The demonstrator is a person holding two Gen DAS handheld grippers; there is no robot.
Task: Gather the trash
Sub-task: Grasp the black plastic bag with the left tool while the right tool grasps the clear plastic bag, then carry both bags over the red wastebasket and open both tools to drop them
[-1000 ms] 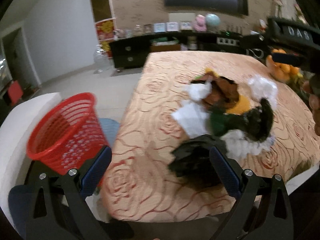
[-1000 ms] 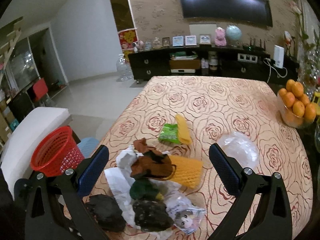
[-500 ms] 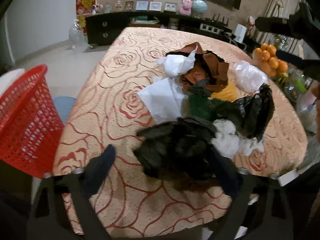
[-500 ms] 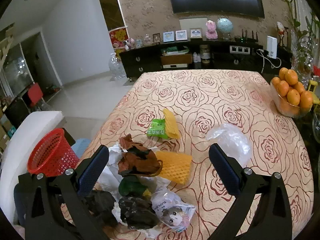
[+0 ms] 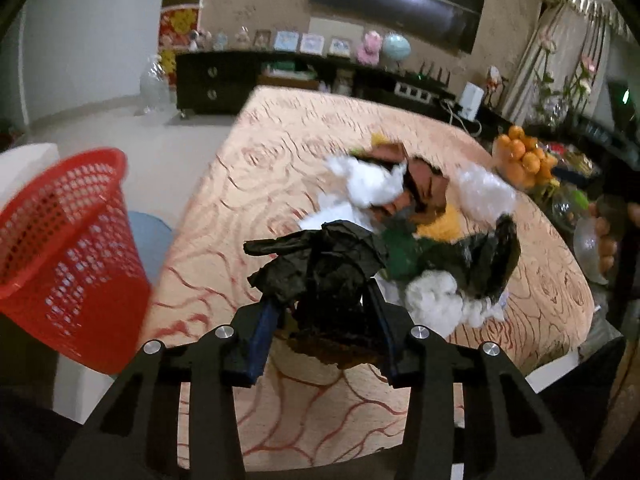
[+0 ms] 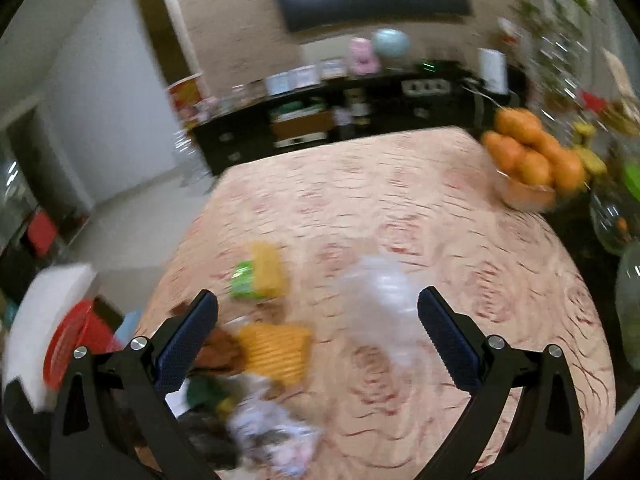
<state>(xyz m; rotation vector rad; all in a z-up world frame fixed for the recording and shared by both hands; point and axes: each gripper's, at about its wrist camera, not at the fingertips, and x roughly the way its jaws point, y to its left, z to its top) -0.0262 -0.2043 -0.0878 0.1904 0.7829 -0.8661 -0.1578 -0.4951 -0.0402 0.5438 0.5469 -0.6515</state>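
Closing my left gripper (image 5: 322,312) on the black crumpled bag (image 5: 320,272) at the tabletop's (image 5: 256,184) near edge, red basket (image 5: 64,256) off its left edge, nearer this hand; right gripper (image 6: 318,336) spread wide, holding nothing.

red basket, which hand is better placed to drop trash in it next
Left. Its tool is closing around the crumpled black plastic bag, with the red mesh plastic basket close beside it. The right tool is open and empty over the table.
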